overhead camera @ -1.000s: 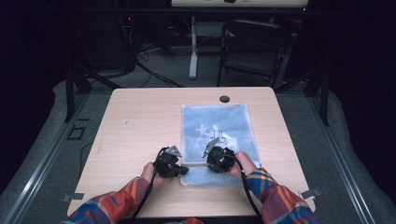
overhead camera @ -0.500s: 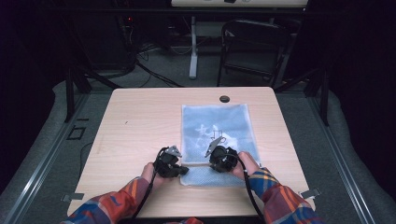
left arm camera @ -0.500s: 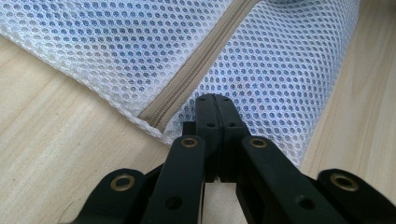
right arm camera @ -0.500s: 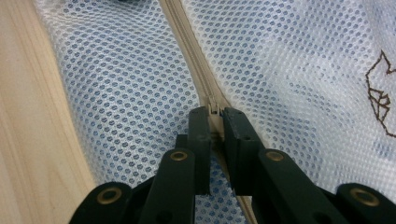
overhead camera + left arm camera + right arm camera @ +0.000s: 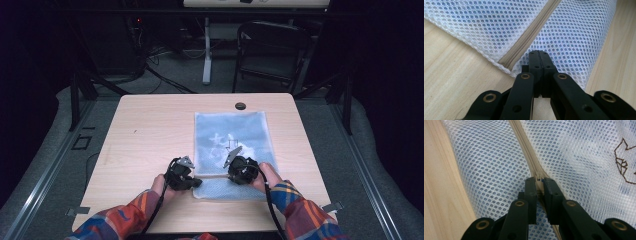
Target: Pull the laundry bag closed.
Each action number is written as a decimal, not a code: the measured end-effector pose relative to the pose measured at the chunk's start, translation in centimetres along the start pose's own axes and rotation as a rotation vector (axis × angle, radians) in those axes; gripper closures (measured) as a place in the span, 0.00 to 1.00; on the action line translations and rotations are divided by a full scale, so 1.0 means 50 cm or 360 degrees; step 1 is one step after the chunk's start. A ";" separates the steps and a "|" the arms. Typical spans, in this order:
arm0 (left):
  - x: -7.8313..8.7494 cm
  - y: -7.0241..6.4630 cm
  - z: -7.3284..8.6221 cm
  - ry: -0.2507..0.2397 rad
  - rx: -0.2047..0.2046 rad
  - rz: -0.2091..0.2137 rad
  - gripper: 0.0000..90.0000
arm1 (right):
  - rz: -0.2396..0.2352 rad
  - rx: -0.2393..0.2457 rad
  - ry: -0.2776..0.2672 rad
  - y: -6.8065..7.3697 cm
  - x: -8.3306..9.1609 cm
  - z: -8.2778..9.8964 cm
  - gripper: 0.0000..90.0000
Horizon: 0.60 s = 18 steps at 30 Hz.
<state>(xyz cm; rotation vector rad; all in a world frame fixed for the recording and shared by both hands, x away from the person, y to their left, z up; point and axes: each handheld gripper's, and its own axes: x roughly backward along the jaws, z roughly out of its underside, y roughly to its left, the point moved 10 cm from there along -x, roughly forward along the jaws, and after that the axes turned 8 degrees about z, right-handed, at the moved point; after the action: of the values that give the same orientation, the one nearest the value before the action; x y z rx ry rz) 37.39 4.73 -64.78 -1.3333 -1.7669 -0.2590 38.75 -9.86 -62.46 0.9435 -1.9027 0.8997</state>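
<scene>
Mesh bag [image 5: 231, 145], white and see-through, lies flat on the right half of the wooden table [image 5: 150, 130], with both grippers working at its near end.

In the left gripper view, the left gripper [image 5: 539, 53] has its two black jaws pressed together with no gap between them. Their tips rest on the mesh at the bag's corner, just beside the end of the tan zipper [image 5: 531, 35]. Whether a fold of netting is caught between them cannot be told. In the high view this gripper [image 5: 192, 181] sits at the bag's near left corner, held by the person's left hand [image 5: 161, 184].

In the right gripper view, the right gripper [image 5: 539, 180] has its jaws closed in on the zipper line [image 5: 524, 143], with a narrow gap between them where the small zipper slider [image 5: 538, 178] stands, gripped from both sides. The tan tape runs away from the jaws toward the top of that view. In the high view this gripper [image 5: 239, 167] is over the bag's near edge, well right of the other one, held by the right hand [image 5: 266, 176].

Blue fabric shows through the mesh, and a brown line drawing [image 5: 622, 162] is printed on the bag's face. Both plaid sleeves [image 5: 300, 210] come in from the bottom edge. A round dark grommet [image 5: 240, 106] sits in the table's far edge, beyond the bag, and a dark chair [image 5: 272, 50] stands on the floor behind the table.
</scene>
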 end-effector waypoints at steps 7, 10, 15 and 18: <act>0.000 0.000 0.000 0.0001 -0.0001 0.0000 1.00 | 0.0006 -0.0011 0.0008 -0.007 0.005 0.009 0.91; 0.000 0.000 0.000 0.0006 -0.0007 -0.0001 1.00 | 0.0013 -0.0021 0.0012 -0.010 0.007 0.017 0.91; 0.000 0.000 0.000 0.0007 -0.0009 -0.0008 1.00 | 0.0021 -0.0031 0.0020 -0.015 0.010 0.026 0.91; 0.000 0.001 0.000 0.0007 -0.0009 -0.0004 1.00 | 0.0023 -0.0040 0.0028 -0.017 0.012 0.032 0.91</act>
<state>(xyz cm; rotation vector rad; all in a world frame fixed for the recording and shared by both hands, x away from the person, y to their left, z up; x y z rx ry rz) 37.40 4.77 -64.78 -1.3333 -1.7654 -0.2684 38.69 -11.79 -62.43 0.9055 -1.9038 0.8881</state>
